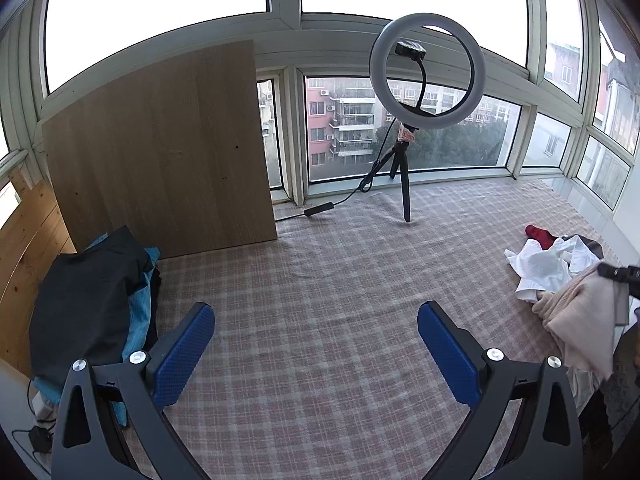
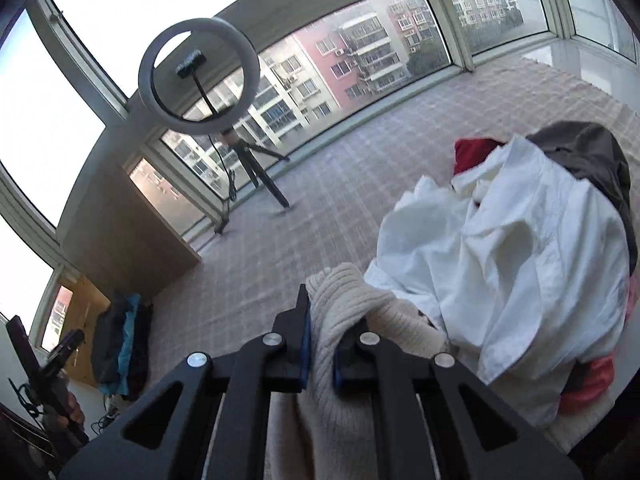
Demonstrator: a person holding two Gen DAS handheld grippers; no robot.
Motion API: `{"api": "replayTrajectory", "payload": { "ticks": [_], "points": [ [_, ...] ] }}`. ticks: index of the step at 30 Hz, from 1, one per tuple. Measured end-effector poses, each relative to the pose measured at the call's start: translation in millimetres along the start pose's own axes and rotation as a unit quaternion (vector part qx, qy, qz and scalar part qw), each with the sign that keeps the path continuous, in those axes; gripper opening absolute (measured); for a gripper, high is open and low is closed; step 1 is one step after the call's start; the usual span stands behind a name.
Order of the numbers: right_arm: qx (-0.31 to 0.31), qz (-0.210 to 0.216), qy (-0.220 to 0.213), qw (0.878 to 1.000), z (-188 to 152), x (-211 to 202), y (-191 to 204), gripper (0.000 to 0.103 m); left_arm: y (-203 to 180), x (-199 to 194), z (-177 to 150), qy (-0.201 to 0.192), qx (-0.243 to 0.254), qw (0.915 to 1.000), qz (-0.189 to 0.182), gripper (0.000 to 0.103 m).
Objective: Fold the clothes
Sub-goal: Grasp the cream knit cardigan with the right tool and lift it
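1. The cream sweater [image 2: 340, 320] sits at the near right edge of the checked cloth [image 1: 320, 280], at the front of the unfolded heap, and the right gripper [image 2: 320, 336] has its jaws clamped narrow on a bunch of its knit.
2. Just behind it lie a crumpled white shirt [image 2: 500, 248], a red piece [image 2: 474, 152] and a dark grey one [image 2: 584, 160], all touching in one pile.
3. The left gripper [image 1: 316, 344] hovers over bare cloth near the middle, jaws wide and holding nothing.
4. At the left edge, a stack [image 1: 92, 300] of dark and blue garments looks already folded, so I judge the job partly done: the sweater is only being picked out, and the right-hand pile is all left to fold.
5. A wooden board [image 1: 160, 152] leans at the far left corner; a ring light [image 1: 427, 70] on a tripod stands by the window.
6. I can read no brand, label or writing anywhere.
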State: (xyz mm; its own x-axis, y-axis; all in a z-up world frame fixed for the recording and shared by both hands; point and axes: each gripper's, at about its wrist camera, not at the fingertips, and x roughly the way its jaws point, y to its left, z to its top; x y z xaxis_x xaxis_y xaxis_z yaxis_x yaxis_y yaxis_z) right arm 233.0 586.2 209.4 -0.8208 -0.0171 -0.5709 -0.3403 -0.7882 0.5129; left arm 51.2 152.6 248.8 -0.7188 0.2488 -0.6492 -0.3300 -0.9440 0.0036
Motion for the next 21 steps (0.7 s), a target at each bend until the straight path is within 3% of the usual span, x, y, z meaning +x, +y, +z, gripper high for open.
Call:
{"api": "replayTrajectory", "payload": {
  "ticks": [2, 5, 9, 13, 17, 21],
  "points": [
    [-0.023, 0.001, -0.058, 0.998, 50, -32, 30, 0.008, 5, -5, 7, -0.010, 0.000, 0.9999, -0.004, 0.102],
    [-0.069, 0.011, -0.109, 0.992, 98, -62, 91, 0.007, 14, -13, 17, -0.027, -0.003, 0.9996, -0.005, 0.102],
    [-0.108, 0.033, -0.144, 0.983, 132, -95, 155, 0.007, 29, -25, 25, -0.046, -0.014, 0.9988, -0.002, 0.102],
    [-0.179, 0.045, -0.195, 0.963, 158, -125, 228, 0.007, 46, -31, 30, -0.051, -0.023, 0.9984, 0.011, 0.102],
    [-0.184, 0.119, -0.198, 0.955, 181, -152, 282, 0.007, 64, -41, 30, -0.063, -0.039, 0.9969, 0.026, 0.102],
    [-0.214, 0.175, -0.140, 0.951, 167, -131, 335, 0.007, 84, -50, 27, -0.073, -0.061, 0.9946, 0.041, 0.102]
  ]
}}
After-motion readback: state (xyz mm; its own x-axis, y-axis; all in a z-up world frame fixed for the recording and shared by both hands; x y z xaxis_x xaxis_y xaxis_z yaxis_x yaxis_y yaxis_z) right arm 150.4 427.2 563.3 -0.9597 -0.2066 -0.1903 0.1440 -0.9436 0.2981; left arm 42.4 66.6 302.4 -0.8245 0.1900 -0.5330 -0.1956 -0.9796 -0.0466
